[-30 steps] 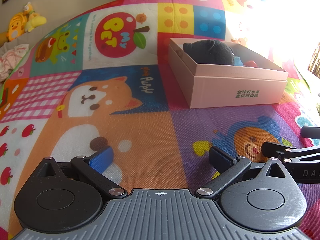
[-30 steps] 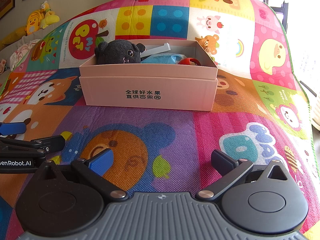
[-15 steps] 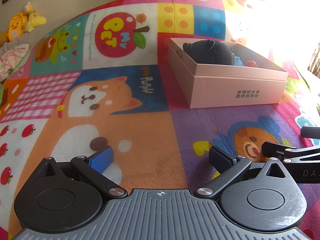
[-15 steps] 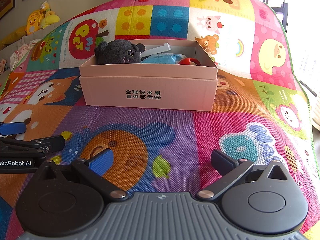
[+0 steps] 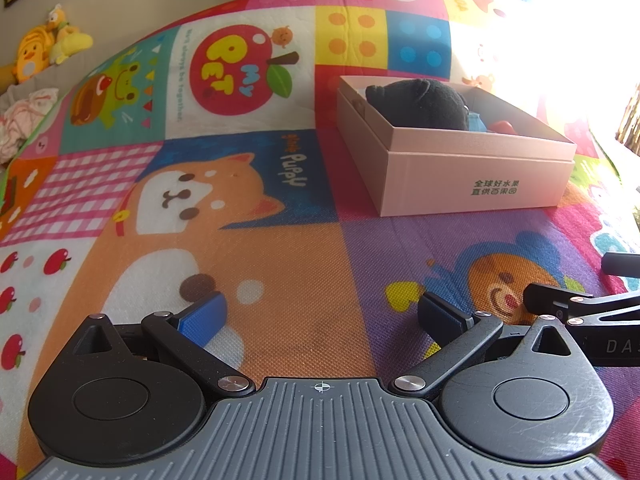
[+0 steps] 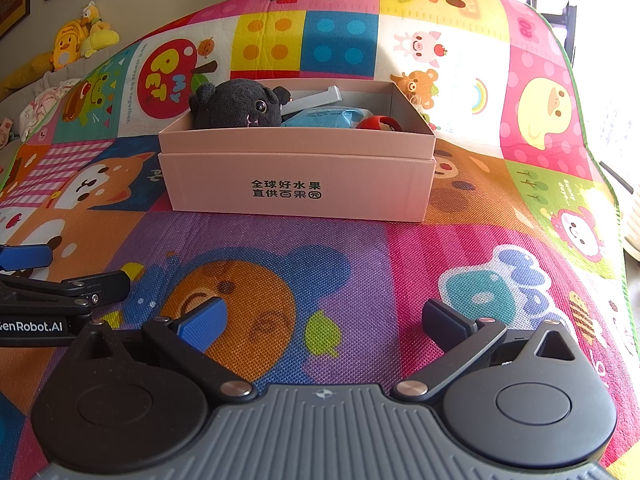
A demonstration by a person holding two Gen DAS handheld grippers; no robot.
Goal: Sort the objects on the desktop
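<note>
Currently both grippers sit low over the play mat (image 6: 360,240), side by side and apart from each other. Left gripper (image 5: 320,314): fingers spread wide, nothing between them; bare mat shows in the gap. Right gripper (image 6: 322,318): same state, fingers wide apart and empty. In the left wrist view the right gripper's finger tips reach in from the right edge; in the right wrist view the left gripper's side, with its white lettering, reaches in from the left edge.

Pink cardboard box (image 6: 298,178) stands on the mat ahead of both grippers, well apart from them, open at the top, dark printed characters on its near wall. It lies straight ahead of the right gripper and ahead and to the right of the left one.

Contents seen over the rim: black plush toy (image 6: 240,104) at the left end, head above the wall, one eye facing the right wrist camera. Beside it a light blue soft packet (image 6: 326,117), a grey flat piece (image 6: 316,98) leaning towards the back wall, and a red rounded item (image 6: 380,123) towards the right end, mostly hidden by the wall.

Mat surface around the box carries no loose objects in either view. Yellow plush toys (image 6: 80,38) sit past the mat's far left edge, by the wall.
</note>
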